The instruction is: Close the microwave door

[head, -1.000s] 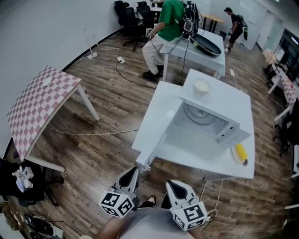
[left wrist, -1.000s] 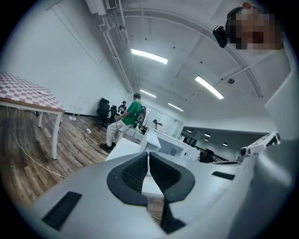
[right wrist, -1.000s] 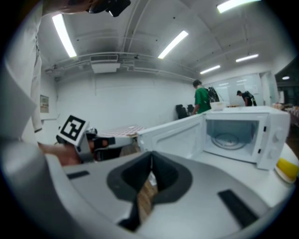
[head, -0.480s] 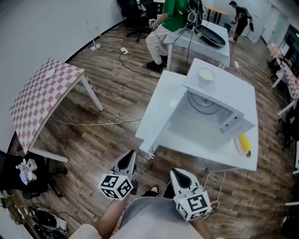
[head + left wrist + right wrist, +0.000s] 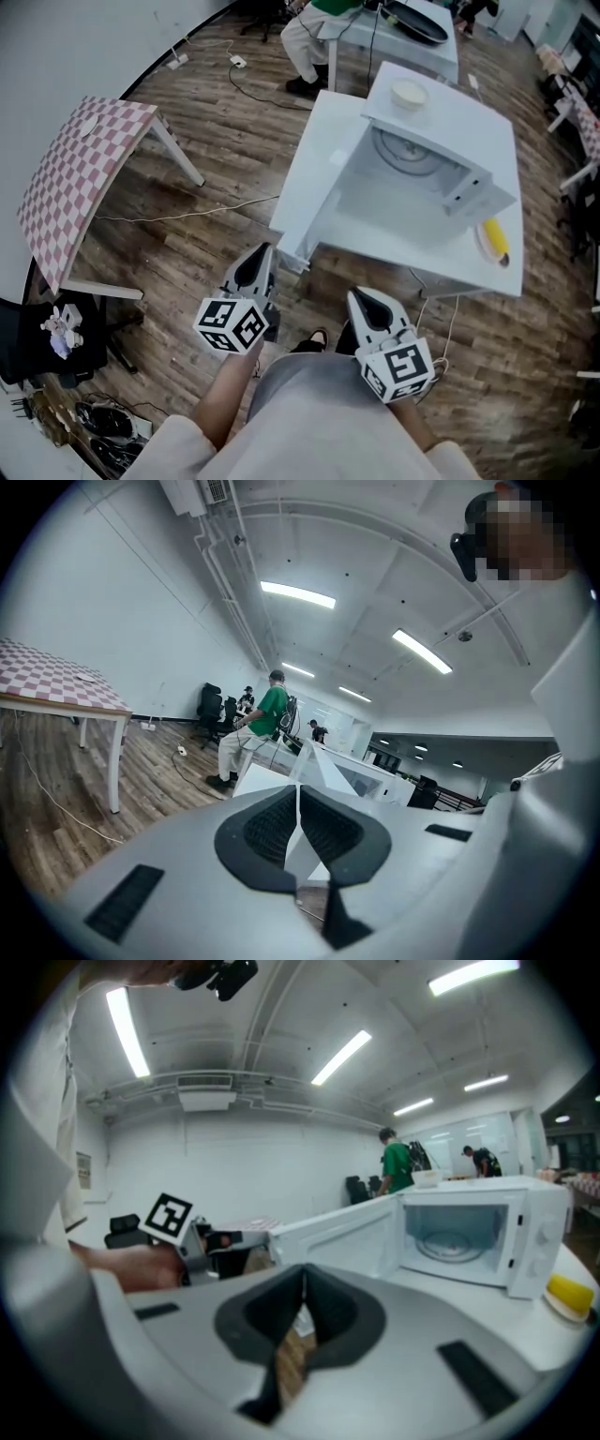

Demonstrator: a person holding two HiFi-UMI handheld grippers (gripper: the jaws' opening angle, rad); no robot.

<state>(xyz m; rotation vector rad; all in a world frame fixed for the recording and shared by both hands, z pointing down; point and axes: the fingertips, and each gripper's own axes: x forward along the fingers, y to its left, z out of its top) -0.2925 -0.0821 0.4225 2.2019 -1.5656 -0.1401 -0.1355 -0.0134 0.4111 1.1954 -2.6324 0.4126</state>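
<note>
plainly microwave door (image 5: pixel 305 187) juts open toward left gripper (image 5: pixel 259 255), jaws together; right gripper (image 5: pixel 360 298) likewise.

Bright, even light from ceiling strip lights (image 5: pixel 298 594). Shadows soft. Strong fisheye curvature at edges; near foreground blurred in both gripper views.

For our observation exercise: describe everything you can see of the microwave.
The microwave is a smooth white box on a white table, with its opening toward the person. Its door stands wide open. A round glass turntable lies inside, otherwise empty. A pale bowl sits on top.
</note>
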